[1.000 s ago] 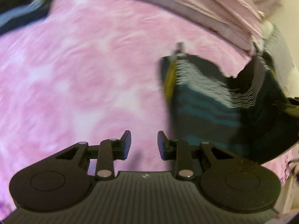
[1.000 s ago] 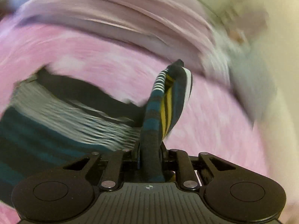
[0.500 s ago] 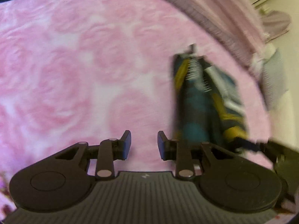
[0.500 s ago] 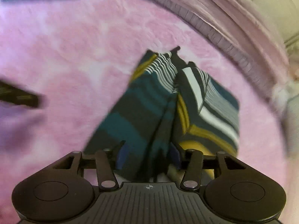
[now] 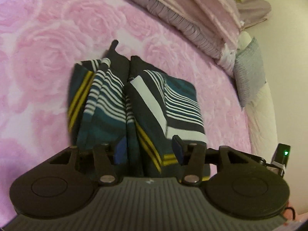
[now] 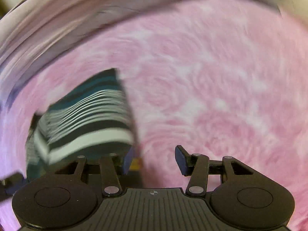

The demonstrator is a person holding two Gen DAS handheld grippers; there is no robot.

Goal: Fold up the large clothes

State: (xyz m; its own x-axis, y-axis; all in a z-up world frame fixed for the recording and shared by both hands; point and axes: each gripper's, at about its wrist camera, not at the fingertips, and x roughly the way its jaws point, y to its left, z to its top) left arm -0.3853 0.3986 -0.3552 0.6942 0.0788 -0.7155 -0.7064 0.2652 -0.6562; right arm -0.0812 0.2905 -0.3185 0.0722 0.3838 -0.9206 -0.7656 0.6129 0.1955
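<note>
Nearest, the left gripper [image 5: 148,150] straddles the near edge of the striped garment [image 5: 134,104], jaws opening, the cloth between them but not pinched; the right gripper [image 6: 153,159] is spread with nothing between, the garment just to its left. The garment lies folded on the pink rose blanket [image 5: 38,57]. It looks soft, light and floppy; best taken by a folded edge or corner

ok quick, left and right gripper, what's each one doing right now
Left gripper: jaws opening, folded striped garment between them, not pinched.
Right gripper: open, holding nothing; the garment lies off to one side.
</note>
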